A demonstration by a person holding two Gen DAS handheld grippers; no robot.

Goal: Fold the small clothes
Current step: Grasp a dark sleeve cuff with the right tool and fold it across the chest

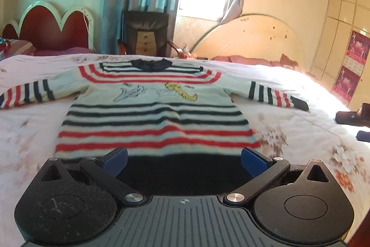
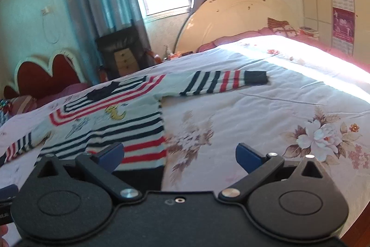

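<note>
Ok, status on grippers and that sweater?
Left gripper open, right gripper open. Striped knit sweater flat on floral bedspread, sleeves spread. Nothing in the way.

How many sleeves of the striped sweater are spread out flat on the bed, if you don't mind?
2: the left sleeve stretches left of the body, the right sleeve stretches right. None looks hidden.

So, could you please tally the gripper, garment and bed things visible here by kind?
Striped knit sweaters with navy hem, spread flat: 1
Black two-finger grippers with blue pads, both open: 2, the left gripper and the right gripper
Floral white bedspreads under the sweater: 1
Total: 4
</note>
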